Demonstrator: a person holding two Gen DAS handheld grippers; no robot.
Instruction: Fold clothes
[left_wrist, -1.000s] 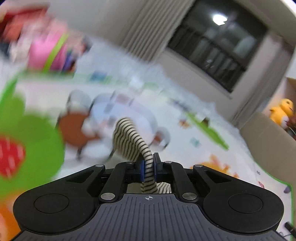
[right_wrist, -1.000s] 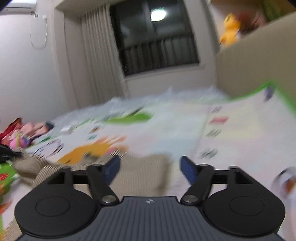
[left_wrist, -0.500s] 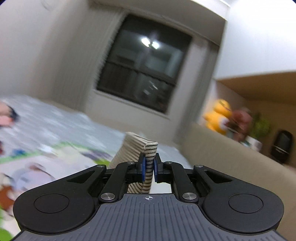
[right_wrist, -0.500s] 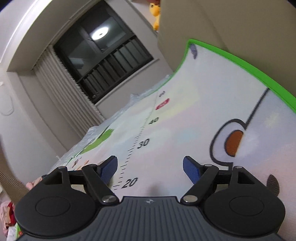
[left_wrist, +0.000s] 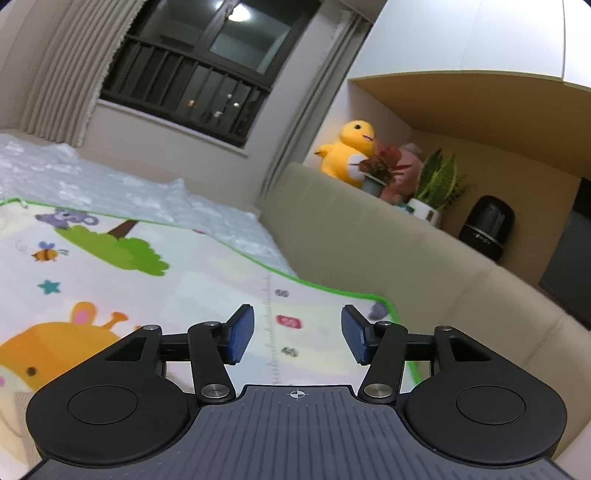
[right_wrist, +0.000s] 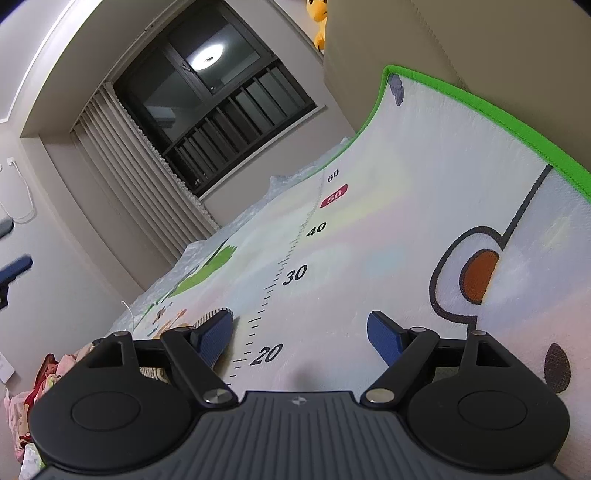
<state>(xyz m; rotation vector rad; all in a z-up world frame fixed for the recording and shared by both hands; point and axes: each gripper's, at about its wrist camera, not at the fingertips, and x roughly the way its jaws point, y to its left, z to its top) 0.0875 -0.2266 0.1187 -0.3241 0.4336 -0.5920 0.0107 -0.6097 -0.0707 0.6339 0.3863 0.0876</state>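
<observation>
A printed play mat (left_wrist: 110, 280) with a green edge covers the floor beside a beige sofa (left_wrist: 424, 280). Over it, the left gripper (left_wrist: 297, 334) and right gripper (right_wrist: 300, 334) both gape wide with nothing between their blue pads, while a striped garment (right_wrist: 207, 317) (only a sliver shows) lies on the mat just behind the right gripper's left finger

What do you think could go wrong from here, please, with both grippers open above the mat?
Neither the left gripper nor the right gripper holds anything. The striped garment only peeks past the right gripper's fingers, so a regrasp might miss its edge. The clothes pile nearby could get snagged.
</observation>
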